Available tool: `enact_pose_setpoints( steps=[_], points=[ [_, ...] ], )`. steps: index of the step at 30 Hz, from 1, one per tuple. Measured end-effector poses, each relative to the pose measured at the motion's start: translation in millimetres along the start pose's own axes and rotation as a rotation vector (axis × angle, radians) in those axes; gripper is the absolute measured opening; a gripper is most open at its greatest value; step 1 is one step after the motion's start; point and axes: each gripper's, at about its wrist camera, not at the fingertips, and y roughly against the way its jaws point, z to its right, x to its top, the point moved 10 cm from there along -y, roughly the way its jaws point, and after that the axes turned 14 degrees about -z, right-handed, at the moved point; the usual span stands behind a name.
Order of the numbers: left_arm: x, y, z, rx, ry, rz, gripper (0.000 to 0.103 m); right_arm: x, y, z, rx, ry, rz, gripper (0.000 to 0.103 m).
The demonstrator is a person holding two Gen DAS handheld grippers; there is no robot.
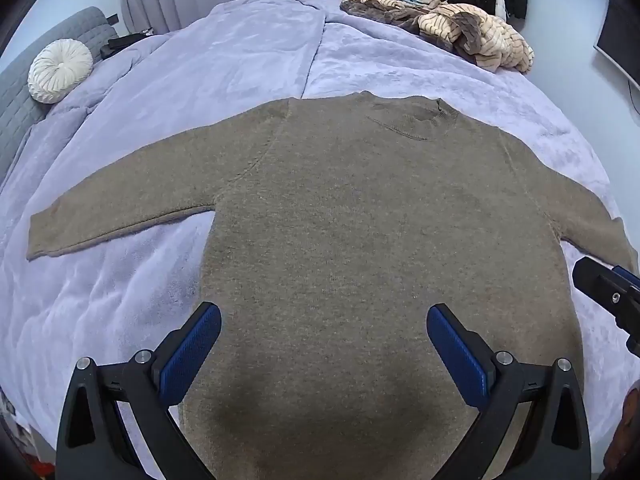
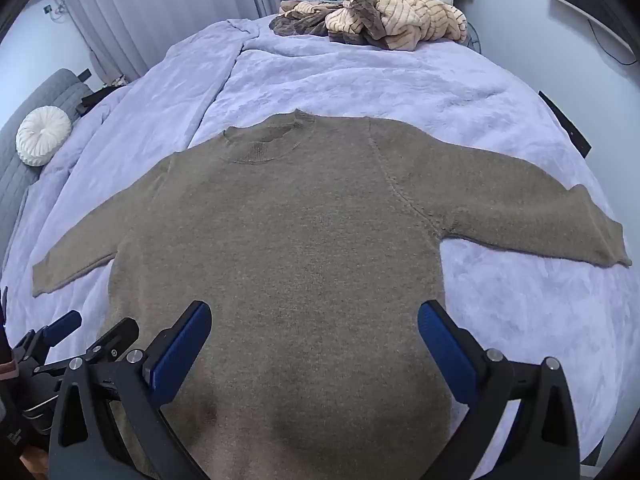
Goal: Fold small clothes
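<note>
A bed covered by a lavender plush blanket [image 1: 248, 52] carries a brown sweater [image 1: 360, 220] spread flat with sleeves out, a heap of striped clothes [image 1: 452, 28] at its far end, and a round white cushion [image 1: 60, 70] beside the grey headboard [image 1: 16, 108].

The near hem of the flat-lying brown knitted sweater [image 1: 340, 240] ran out of both views under the camera's shadow. In the left wrist view its right cuff was hidden behind the black right gripper [image 1: 612, 300], itself cut off by the edge.
</note>
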Motion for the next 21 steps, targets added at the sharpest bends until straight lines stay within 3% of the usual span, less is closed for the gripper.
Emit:
enact_pose_setpoints(
  steps=[7, 21],
  points=[
    [-11.3, 31.0, 9.1, -0.008, 0.019, 0.023, 0.103, -3.6, 2.3, 4.8, -0.006, -0.005, 0.0, 0.103],
    [-6.5, 42.3, 2.4, 0.008, -0.011, 0.017, 0.103, -8.4, 2.0, 5.3, -0.012, -0.006, -0.009, 0.103]
  ],
)
